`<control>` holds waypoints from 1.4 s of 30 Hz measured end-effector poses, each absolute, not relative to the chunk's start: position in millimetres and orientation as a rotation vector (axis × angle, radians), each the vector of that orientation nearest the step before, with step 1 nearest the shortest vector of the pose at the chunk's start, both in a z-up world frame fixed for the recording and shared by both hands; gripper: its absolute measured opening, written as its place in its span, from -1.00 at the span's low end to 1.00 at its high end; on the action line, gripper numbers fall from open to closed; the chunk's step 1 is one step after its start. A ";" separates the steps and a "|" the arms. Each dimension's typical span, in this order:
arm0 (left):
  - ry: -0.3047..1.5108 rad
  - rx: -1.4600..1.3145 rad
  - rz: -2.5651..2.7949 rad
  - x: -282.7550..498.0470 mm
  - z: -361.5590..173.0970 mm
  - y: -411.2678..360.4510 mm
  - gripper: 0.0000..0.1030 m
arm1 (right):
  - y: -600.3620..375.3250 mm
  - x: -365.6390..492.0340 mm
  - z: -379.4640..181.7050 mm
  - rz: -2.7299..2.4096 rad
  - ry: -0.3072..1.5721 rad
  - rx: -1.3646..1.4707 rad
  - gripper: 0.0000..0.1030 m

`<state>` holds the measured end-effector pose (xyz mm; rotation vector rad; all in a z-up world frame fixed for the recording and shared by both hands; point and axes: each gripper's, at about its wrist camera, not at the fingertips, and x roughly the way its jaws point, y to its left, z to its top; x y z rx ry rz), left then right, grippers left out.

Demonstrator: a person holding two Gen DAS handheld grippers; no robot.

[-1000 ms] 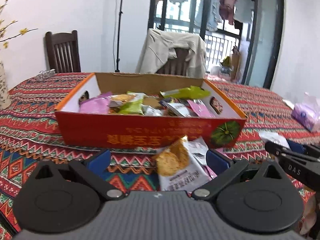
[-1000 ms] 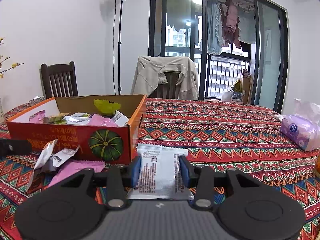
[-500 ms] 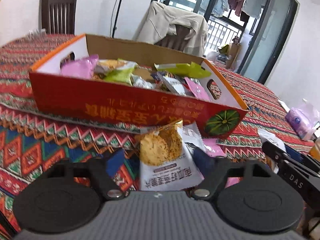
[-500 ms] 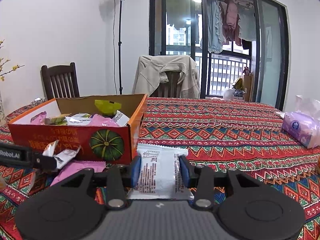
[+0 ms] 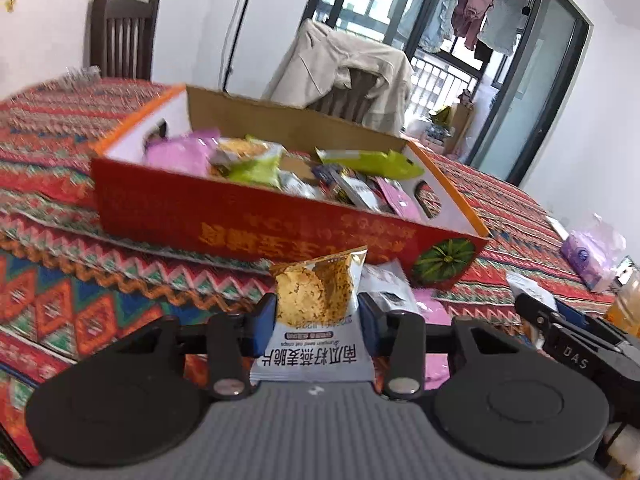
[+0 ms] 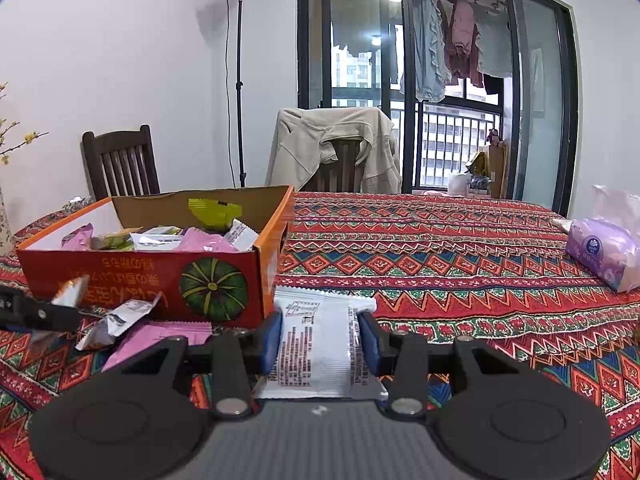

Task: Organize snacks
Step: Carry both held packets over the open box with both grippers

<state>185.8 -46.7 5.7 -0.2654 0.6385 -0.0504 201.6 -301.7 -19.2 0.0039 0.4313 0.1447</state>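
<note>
Nearest the left wrist camera, the left gripper point(image 5: 318, 312) is closing its jaws on a gold-topped crisp packet point(image 5: 318, 300), whose sides already meet the blue pads point(image 5: 266, 314). The right gripper point(image 6: 320, 334) is clamped narrow on a white snack packet point(image 6: 320, 344) just in front of the box corner. Beyond them, pink packets point(image 6: 160, 336) and a crumpled silver wrapper point(image 6: 116, 318) lie on the patterned tablecloth point(image 6: 460, 264) against the red cardboard box point(image 5: 260, 228), which is heaped with snacks; a tissue pack point(image 6: 604, 254) lies far to the right.
</note>
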 end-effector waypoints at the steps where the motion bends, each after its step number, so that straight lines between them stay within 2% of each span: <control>1: 0.628 -0.252 -0.043 184.1 7.6 -45.7 -0.15 | -301.6 201.7 -19.2 0.145 0.431 0.003 -0.21; 23: 0.588 -0.119 0.034 200.0 -1.3 -49.0 -0.18 | -304.8 202.9 -20.2 0.125 0.441 0.013 -0.19; 34: 0.465 -0.089 -0.001 173.7 30.5 -45.1 -0.18 | -303.4 195.2 -17.3 0.114 0.395 0.017 -0.21; 42: 0.366 -0.091 -0.019 170.8 61.4 -37.4 -0.18 | -291.1 178.6 12.8 0.164 0.284 0.015 -0.21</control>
